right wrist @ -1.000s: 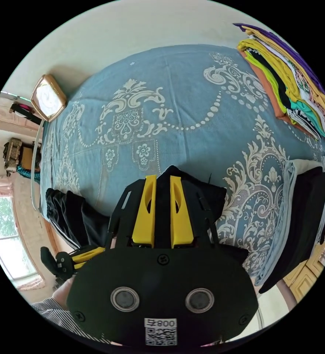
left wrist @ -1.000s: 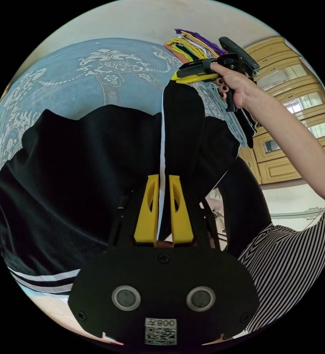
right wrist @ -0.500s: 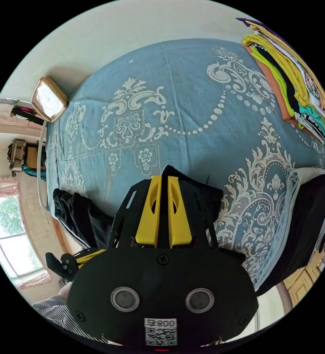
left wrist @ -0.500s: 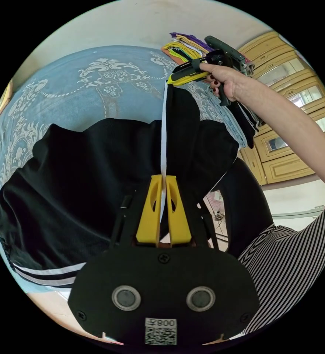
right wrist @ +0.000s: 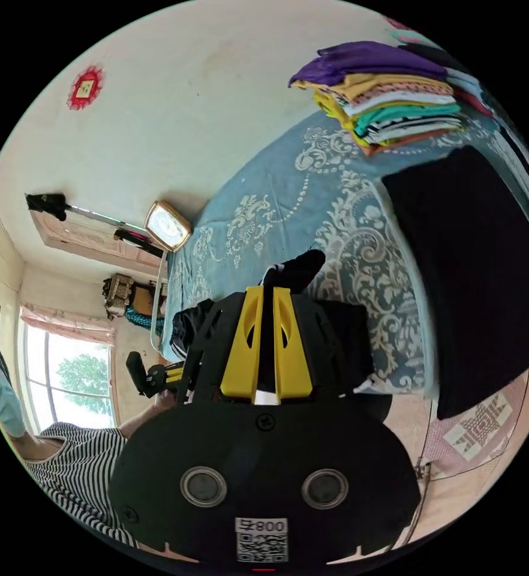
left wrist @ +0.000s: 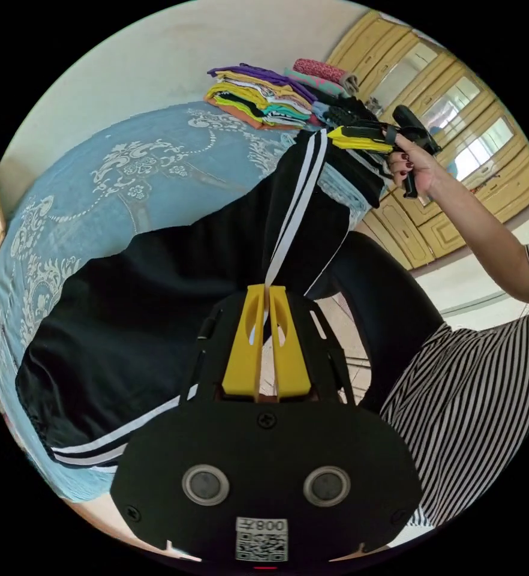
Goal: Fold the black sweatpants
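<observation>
Black sweatpants (left wrist: 156, 312) clamped by both grippers, L (left wrist: 263, 300) & R (left wrist: 336, 133) | folded stack (left wrist: 258, 99) on bedspread (left wrist: 126, 174) behind

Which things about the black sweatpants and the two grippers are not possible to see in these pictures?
- Left gripper view: the left gripper body covers the sweatpants below its jaws.
- Right gripper view: the right gripper body hides most of the sweatpants.
- Right gripper view: the folded black garment is cut off by the picture's edge.

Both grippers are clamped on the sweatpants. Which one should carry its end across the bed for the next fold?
Probably the right gripper: it holds the striped end lifted, while the left gripper pins the black sweatpants near the bed edge.
</observation>
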Demonstrator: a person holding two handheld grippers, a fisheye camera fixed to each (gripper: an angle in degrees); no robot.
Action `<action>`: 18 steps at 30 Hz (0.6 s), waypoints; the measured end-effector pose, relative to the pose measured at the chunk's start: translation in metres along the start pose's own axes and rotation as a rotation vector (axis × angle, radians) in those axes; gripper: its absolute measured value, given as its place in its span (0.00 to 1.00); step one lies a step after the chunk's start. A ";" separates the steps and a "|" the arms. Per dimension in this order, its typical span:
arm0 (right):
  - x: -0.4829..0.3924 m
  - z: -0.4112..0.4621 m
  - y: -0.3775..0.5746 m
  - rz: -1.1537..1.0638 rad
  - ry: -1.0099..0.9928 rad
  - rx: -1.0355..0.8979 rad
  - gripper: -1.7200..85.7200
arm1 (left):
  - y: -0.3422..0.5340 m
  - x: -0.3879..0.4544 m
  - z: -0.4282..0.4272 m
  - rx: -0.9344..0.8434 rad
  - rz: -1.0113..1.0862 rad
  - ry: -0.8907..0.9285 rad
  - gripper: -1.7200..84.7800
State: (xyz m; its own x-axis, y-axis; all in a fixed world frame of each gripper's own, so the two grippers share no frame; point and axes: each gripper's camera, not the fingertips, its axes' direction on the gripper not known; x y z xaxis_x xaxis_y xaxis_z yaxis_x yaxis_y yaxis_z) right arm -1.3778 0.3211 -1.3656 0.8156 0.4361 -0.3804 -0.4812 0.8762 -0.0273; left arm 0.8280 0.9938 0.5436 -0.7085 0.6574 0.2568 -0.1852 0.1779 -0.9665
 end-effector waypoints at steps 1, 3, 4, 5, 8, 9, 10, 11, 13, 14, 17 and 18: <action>0.030 -0.006 0.022 0.044 -0.007 -0.015 0.05 | -0.005 0.006 0.001 -0.023 0.019 -0.017 0.03; 0.069 -0.013 0.051 0.115 -0.030 -0.034 0.05 | -0.025 0.023 0.003 -0.110 0.060 -0.045 0.03; 0.089 -0.019 0.067 0.144 -0.044 -0.032 0.05 | -0.029 0.026 0.003 -0.127 0.067 -0.046 0.03; 0.102 -0.025 0.081 0.160 -0.060 -0.026 0.05 | -0.039 0.032 0.000 -0.152 0.075 -0.054 0.03; 0.122 -0.043 0.106 0.155 -0.068 -0.029 0.05 | -0.061 0.043 -0.013 -0.193 0.077 -0.064 0.03; 0.125 -0.046 0.110 0.151 -0.063 -0.034 0.05 | -0.070 0.047 -0.018 -0.212 0.082 -0.070 0.03; 0.133 -0.052 0.119 0.148 -0.058 -0.043 0.05 | -0.074 0.049 -0.020 -0.220 0.084 -0.076 0.03; 0.141 -0.057 0.129 0.149 -0.059 -0.048 0.05 | -0.082 0.053 -0.024 -0.236 0.088 -0.082 0.03; 0.154 -0.063 0.143 0.159 -0.069 -0.055 0.05 | -0.093 0.058 -0.029 -0.263 0.089 -0.088 0.03; 0.162 -0.066 0.153 0.162 -0.074 -0.061 0.05 | -0.101 0.061 -0.032 -0.281 0.089 -0.093 0.03; 0.180 -0.079 0.179 0.177 -0.091 -0.054 0.05 | -0.120 0.067 -0.040 -0.317 0.096 -0.098 0.03; 0.184 -0.082 0.184 0.181 -0.095 -0.051 0.05 | -0.127 0.068 -0.043 -0.330 0.094 -0.095 0.03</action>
State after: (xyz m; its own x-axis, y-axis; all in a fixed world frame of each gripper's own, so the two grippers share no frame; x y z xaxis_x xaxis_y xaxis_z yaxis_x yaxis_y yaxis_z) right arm -1.3427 0.5455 -1.5163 0.7402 0.6047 -0.2941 -0.6360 0.7716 -0.0140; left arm 0.8322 1.0474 0.6846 -0.7751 0.6138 0.1498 0.1032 0.3569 -0.9284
